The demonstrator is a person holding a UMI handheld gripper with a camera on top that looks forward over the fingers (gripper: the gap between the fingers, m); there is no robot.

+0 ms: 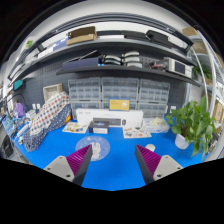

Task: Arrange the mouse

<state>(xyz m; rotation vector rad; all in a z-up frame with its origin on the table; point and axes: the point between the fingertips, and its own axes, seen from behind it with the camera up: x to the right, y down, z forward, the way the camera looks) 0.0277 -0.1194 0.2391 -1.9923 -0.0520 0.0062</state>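
My gripper (114, 156) is held above a blue tabletop (115, 168), open, with nothing between its purple-padded fingers (82, 163). Just ahead of the left finger lies a round pale-blue mouse mat (90, 147) with a small white shape on it; whether that shape is a mouse or a print I cannot tell. No other mouse shows clearly. Bare blue surface lies between and ahead of the fingers.
A long white box (108, 121) with a dark item on top stands at the table's back. A green potted plant (190, 122) is to the right, and a patterned bundle (45, 115) to the left. Shelves (110, 62) with boxes and drawer units fill the wall behind.
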